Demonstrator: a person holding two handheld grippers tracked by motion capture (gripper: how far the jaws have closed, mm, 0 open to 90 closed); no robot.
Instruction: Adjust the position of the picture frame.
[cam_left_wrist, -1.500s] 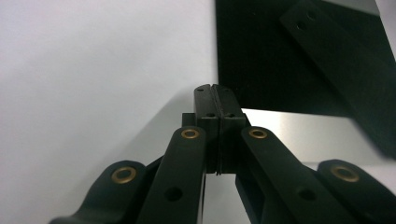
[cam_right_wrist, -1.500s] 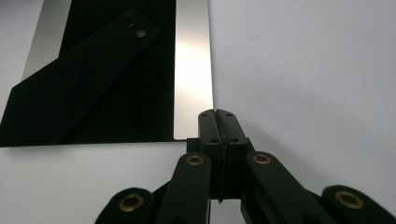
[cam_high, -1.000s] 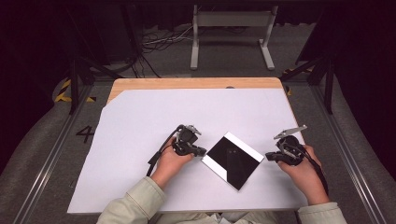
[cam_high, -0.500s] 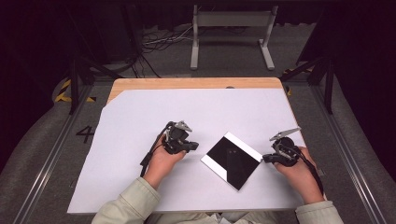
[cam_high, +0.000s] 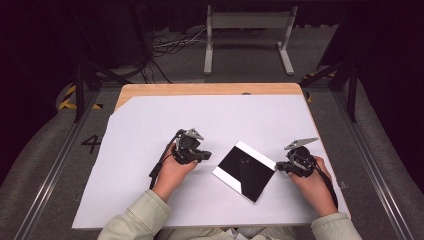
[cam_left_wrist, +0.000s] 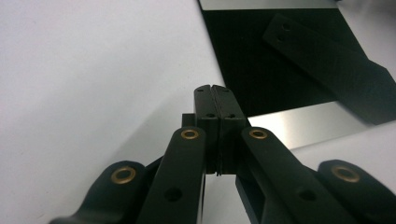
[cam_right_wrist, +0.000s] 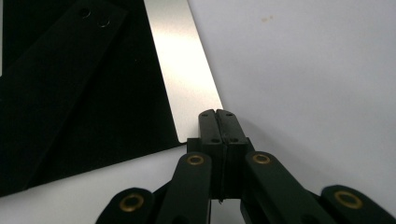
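A flat black square panel with bright silvery strips along two opposite edges lies on the white sheet that covers the wooden table, turned so that its corners point toward and away from the person. In the high view it sits between the two hand-held tools, nearer the front edge of the sheet than the back. The left gripper rests just off the panel's left corner, its jaws pressed together with nothing between them; in the left gripper view the closed tips lie low over the white sheet right at the panel's dark edge, next to one silvery strip (whether they actually touch it cannot be told). The right gripper sits at the panel's right corner, its jaws likewise shut and empty; in the right gripper view the tips meet beside the end of the other silvery strip, close against its corner. The glossy black face mirrors each tool as a dark bar with two small holes. Both of the person's hands rest on the sheet, in pale green sleeves.
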